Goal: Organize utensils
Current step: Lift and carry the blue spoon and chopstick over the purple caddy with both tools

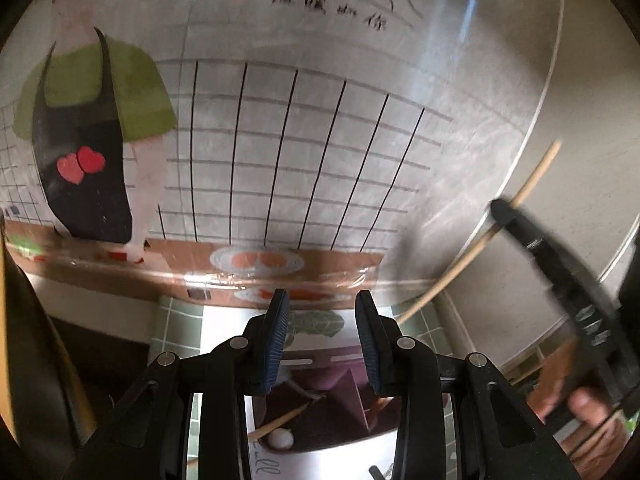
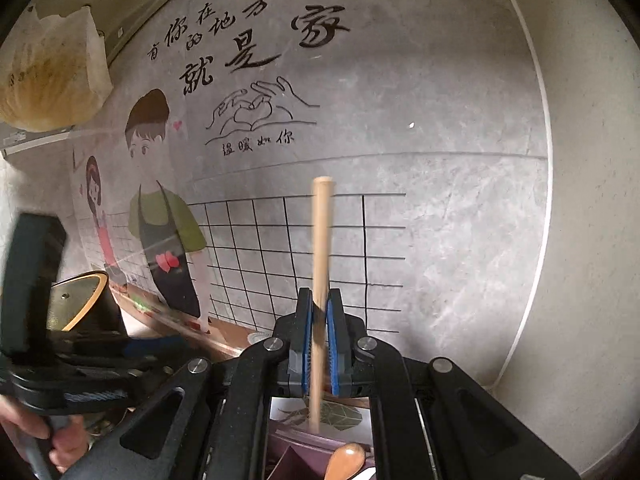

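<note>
Grey mural wall [image 2: 460, 240] is filling both views as you're bringing the chopstick [image 2: 321, 280] in upright, your right gripper [image 2: 320, 344] pinching it low. Your left gripper [image 1: 322, 344] is hanging half-spread, empty, above the purple organizer [image 1: 344, 404]. Careful: that low pinch is risking the stick pivoting and missing its slot.

The left gripper [image 1: 322, 340] has its fingers [image 1: 276, 340] apart with nothing between them. The right gripper [image 2: 320, 344] is clamped on a chopstick [image 2: 321, 248] standing upright. A blurred hand [image 2: 36, 436] seems to grip the left gripper's handle.
</note>
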{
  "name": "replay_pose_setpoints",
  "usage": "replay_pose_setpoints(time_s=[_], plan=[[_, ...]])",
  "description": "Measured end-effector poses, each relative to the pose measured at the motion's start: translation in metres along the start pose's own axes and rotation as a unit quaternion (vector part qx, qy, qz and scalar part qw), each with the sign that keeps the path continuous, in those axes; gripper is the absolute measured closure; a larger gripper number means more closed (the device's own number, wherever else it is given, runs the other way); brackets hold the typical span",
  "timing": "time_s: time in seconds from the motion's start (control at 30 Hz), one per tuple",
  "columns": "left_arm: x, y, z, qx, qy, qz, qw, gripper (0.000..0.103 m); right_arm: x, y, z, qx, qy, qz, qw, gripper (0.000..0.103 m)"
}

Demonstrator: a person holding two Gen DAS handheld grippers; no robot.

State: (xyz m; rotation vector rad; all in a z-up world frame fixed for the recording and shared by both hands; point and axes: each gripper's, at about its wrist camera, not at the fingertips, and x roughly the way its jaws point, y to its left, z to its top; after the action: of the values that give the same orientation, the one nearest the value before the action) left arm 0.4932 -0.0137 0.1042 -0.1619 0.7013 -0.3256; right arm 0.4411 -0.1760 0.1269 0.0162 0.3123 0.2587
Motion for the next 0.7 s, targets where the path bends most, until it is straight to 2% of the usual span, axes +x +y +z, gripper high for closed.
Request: replay_pose_setpoints(time_s=[0.17,0.37,0.43,0.5,0.63,0.7], plan=[[0.006,-0.002,-0.007,0.004,0.008,0.005,0.9999,0.068,-0.019,-0.003,0.014,0.002,-0.005,0.011,1.0,0.096],[-0.005,-0.003,-0.019,0.002,0.015,0.004,0.9999,0.068,-0.019,0.002,-0.014,-0.001,0.039,0.01,0.999,0.097],[-0.012,-0.004,-0.024,0.001,0.018,0.004,0.9998,0.068,-0.022,0.004,-0.019,-0.003,0.042,0.005,0.999,0.097],[-0.017,-0.004,-0.027,-0.001,0.02,0.005,0.9998,0.068,-0.026,0.006,-0.01,-0.006,0.042,0.009,0.999,0.097],[-0.031,-0.002,-0.033,-0.007,0.018,0.006,0.9998,0.068,-0.046,0.013,0.022,-0.029,0.01,0.013,0.999,0.097],[-0.038,-0.001,-0.036,-0.011,0.019,0.003,0.9998,0.068,-0.052,0.015,0.033,-0.032,0.012,0.02,0.999,0.097]])
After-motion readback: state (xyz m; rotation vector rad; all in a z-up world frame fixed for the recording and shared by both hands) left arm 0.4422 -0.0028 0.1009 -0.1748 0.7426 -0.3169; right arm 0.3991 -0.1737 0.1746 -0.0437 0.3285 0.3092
